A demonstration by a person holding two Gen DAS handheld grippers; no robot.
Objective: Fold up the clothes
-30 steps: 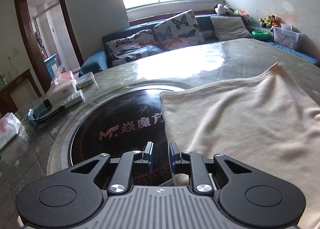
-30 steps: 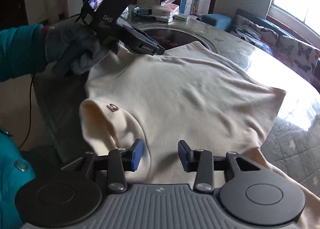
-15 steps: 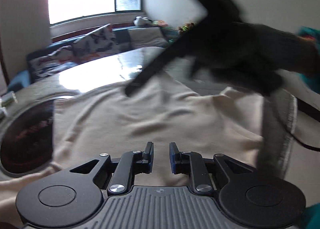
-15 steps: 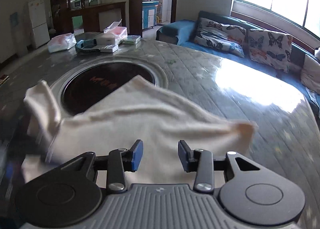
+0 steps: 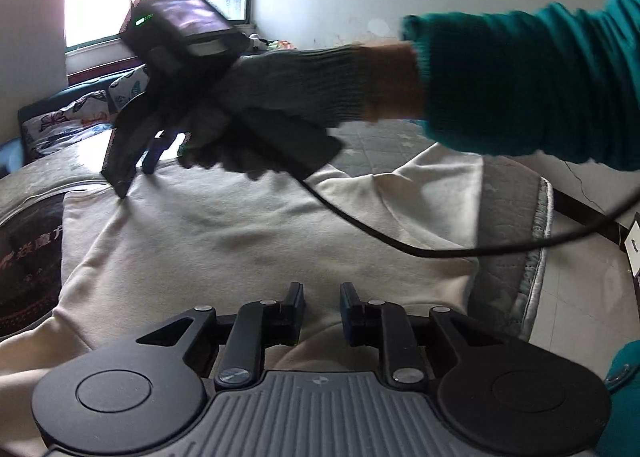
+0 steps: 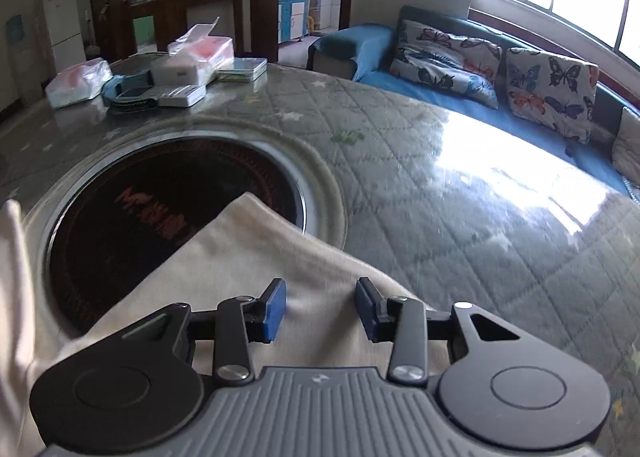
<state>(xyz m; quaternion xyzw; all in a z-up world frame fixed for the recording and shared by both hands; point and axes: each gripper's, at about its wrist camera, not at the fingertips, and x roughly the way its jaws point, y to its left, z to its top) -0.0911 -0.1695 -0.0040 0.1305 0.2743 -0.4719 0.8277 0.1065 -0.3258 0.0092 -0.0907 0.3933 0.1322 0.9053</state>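
A cream garment (image 5: 260, 241) lies spread over the near part of the table, and its far corner (image 6: 248, 253) overlaps the dark round cooktop. My left gripper (image 5: 322, 311) hovers low over the garment's near side. Its jaws are opening a little, with a narrow gap and nothing between them. A grey-gloved hand (image 5: 280, 89) holds my right gripper (image 5: 134, 179) at the garment's far left corner, one fingertip touching the cloth. In the right wrist view this gripper (image 6: 320, 307) is open, and its blue pads (image 6: 274, 309) stand apart above the cloth.
A black round cooktop (image 6: 160, 217) is set into the quilted table top (image 6: 440, 209). Boxes and tissue packs (image 6: 180, 65) sit at the far left. A sofa with butterfly cushions (image 6: 480, 65) runs behind. A black cable (image 5: 400, 245) trails across the garment. The table edge (image 5: 536, 257) is at right.
The left view has swung from the cooktop onto the garment. The right gripper has moved from the garment's near side to its far corner. The left jaws stand slightly wider.
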